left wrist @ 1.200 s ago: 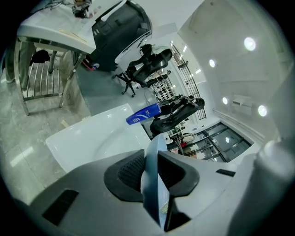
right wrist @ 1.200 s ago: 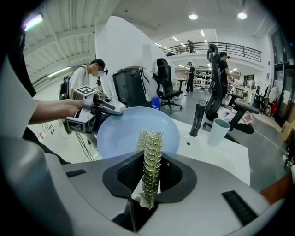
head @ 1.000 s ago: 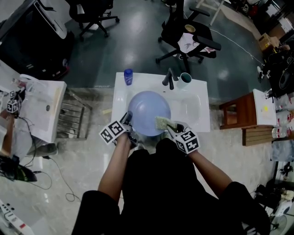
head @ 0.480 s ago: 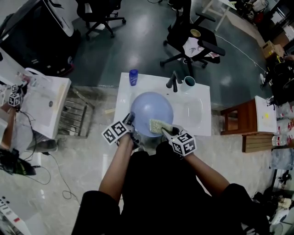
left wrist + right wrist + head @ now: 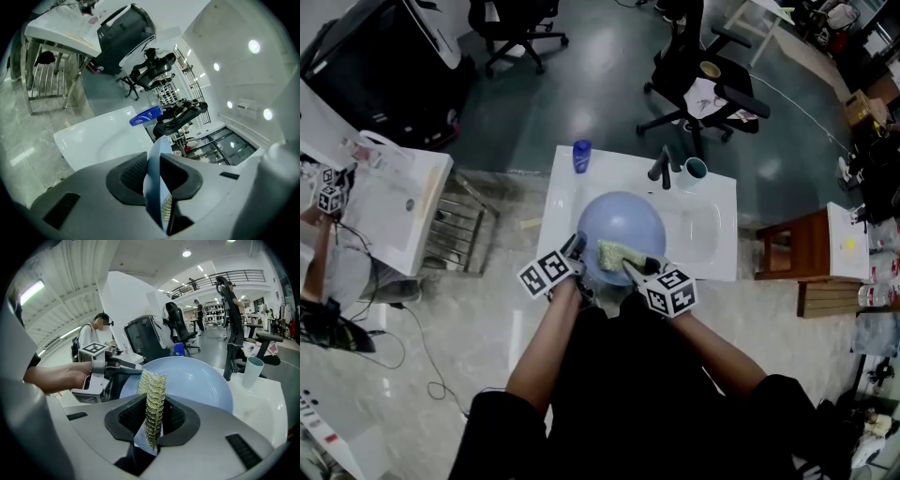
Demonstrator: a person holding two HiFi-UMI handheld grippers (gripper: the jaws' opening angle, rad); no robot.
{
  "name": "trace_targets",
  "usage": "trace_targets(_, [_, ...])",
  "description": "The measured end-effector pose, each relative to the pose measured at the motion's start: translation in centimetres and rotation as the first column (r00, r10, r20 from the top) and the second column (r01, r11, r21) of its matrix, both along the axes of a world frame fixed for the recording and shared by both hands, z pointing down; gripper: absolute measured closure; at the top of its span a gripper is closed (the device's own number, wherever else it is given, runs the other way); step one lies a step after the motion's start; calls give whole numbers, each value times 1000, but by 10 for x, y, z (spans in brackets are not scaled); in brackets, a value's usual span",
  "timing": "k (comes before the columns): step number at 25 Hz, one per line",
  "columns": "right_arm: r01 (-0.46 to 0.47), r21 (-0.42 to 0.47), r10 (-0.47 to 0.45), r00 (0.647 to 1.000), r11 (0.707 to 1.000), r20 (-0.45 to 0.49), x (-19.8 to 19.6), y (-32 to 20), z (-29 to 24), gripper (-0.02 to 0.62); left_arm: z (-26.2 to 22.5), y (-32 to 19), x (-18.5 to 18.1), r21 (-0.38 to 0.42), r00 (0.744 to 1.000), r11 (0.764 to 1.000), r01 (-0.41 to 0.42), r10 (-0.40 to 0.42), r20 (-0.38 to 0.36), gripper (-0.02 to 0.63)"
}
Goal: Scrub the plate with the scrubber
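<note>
The left gripper (image 5: 153, 174) clamps the thin rim of the pale blue plate (image 5: 157, 152), which shows edge-on here. Only the other views give its round, smooth face. The right gripper (image 5: 151, 417) pinches the knobbly yellow-green mesh scrubber (image 5: 152, 390). From the head view it lies over the plate's near part, above the white sink (image 5: 712, 234) — contact is hard to make out.
</note>
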State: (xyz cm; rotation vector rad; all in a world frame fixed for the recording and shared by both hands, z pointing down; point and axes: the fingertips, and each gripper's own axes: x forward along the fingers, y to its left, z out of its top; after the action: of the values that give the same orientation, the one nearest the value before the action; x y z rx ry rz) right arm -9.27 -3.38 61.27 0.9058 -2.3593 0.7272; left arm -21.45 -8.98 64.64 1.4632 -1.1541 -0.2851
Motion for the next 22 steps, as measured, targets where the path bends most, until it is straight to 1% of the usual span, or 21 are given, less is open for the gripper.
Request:
trace_targets(8, [-37, -7, 37, 998, 999, 54, -4, -14, 1, 534, -3, 8, 18, 3, 1000, 1000, -28, 28, 1, 538])
trace_targets(12, [-55, -21, 57, 990, 998, 128, 9, -25, -7, 534, -1, 12, 28, -7, 999, 999, -33, 33, 14, 542])
trace_targets(14, [-46, -29, 50, 986, 998, 160, 19, -32, -12, 534, 0, 13, 33, -13, 999, 999, -31, 31, 26, 545])
trace_targets(16, [-18, -39, 24, 985, 999, 174, 31, -38, -18, 534, -2, 14, 37, -14, 999, 1000, -26, 27, 42, 546])
trace_targets(18, [34, -62, -23, 985, 997, 174, 40, -41, -20, 534, -5, 15, 40, -12, 998, 1000, -25, 26, 59, 548])
trace_targets(22, [170, -136, -147, 975, 976, 165, 43, -36, -16, 534, -13, 18, 50, -6, 995, 999, -37, 38, 95, 549])
